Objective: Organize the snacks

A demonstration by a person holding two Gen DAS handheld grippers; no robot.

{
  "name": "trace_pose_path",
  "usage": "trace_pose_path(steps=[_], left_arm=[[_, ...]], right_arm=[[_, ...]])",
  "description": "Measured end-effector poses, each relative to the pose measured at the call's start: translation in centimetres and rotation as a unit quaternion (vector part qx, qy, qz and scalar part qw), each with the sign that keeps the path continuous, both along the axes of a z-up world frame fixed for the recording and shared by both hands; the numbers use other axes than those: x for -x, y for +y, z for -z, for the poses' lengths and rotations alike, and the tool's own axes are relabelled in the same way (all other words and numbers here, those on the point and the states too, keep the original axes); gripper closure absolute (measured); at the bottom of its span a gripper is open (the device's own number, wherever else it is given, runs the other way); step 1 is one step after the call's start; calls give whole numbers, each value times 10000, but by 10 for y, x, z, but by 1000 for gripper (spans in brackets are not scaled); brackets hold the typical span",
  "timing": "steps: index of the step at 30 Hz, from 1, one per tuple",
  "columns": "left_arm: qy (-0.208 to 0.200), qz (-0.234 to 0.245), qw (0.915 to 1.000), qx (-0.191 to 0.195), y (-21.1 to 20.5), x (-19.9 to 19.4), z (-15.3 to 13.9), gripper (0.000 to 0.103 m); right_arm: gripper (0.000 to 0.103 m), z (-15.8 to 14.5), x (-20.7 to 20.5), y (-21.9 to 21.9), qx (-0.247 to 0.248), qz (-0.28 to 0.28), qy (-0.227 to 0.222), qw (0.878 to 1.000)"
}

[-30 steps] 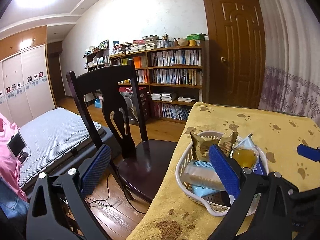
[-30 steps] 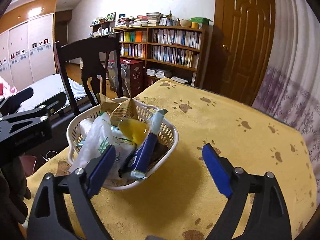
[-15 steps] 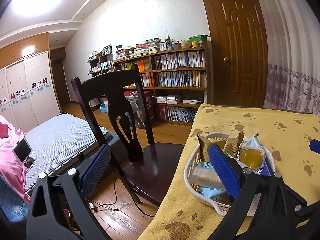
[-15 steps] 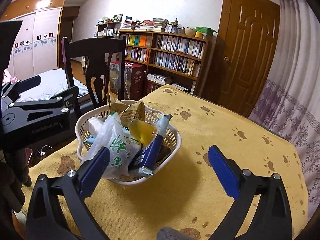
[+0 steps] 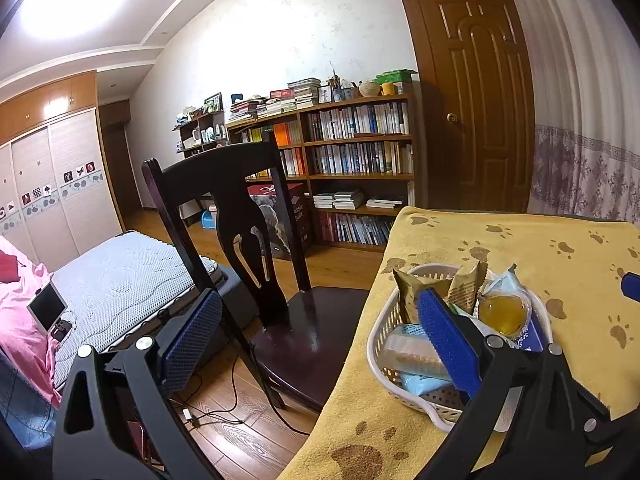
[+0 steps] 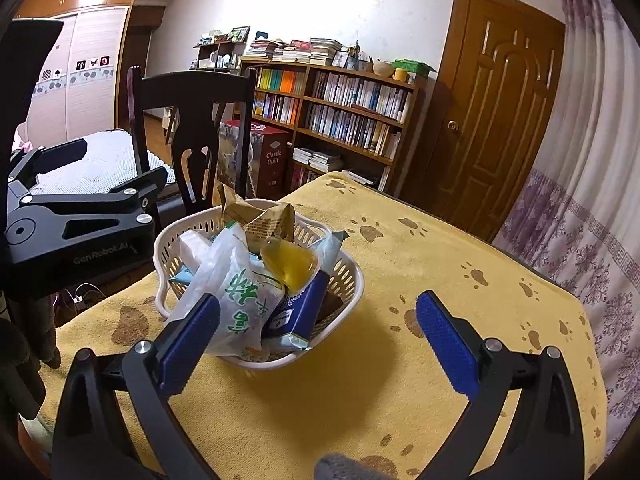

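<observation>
Both the left gripper point(image 5: 316, 340) and right gripper point(image 6: 316, 340) hang released near the heaped basket point(image 6: 352, 276), where a careless reach could spill the white packet point(image 6: 236, 300) leaning over its near rim

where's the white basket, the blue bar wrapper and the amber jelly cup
white basket point(image 6: 347, 280): right wrist view, on its slotted right wall.
blue bar wrapper point(image 6: 299, 312): right wrist view, on its dark blue face.
amber jelly cup point(image 6: 290, 266): right wrist view, on its clear amber body.
</observation>
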State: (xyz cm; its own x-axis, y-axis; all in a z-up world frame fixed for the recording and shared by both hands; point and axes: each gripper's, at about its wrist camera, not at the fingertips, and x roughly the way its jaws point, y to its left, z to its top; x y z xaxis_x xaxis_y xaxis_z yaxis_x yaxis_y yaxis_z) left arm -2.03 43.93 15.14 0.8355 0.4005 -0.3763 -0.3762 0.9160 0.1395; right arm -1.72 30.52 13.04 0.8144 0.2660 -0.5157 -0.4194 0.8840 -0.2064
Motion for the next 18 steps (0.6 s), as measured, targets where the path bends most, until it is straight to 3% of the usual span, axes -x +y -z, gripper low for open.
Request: trace_pose_path(steps=[18], left_arm=[[20,51,10000,-54,-3,-1,1,3]], right_arm=[[5,1,3,-2,0,-30,-18,10000]])
